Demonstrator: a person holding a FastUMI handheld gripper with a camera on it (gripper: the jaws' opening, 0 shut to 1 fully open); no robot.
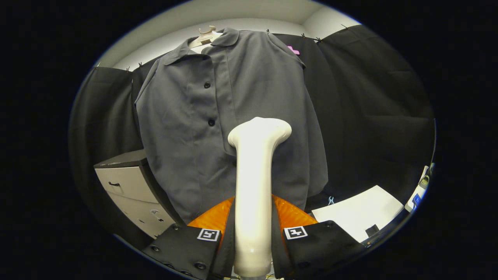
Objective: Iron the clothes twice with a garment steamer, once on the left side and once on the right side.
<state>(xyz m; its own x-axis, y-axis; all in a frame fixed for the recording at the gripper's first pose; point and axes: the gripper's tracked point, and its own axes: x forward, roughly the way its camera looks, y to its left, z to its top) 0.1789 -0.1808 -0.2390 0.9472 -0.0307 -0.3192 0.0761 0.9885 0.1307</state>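
Observation:
A grey button-up shirt (218, 116) hangs on a pale hanger (206, 35) against the black cloth wall. A cream-white garment steamer (255, 175) stands upright between my fingers, and my gripper (253, 229) is shut on its handle. The steamer's flared head (260, 130) lies against the shirt's lower middle, just right of the button placket. The shirt's lower hem is partly hidden behind the steamer and my fingers.
A pale drawer cabinet (132, 190) with a dark top stands low to the left of the shirt. A white table surface (360, 212) lies to the lower right, with small items at its far right end. Black cloth surrounds the shirt.

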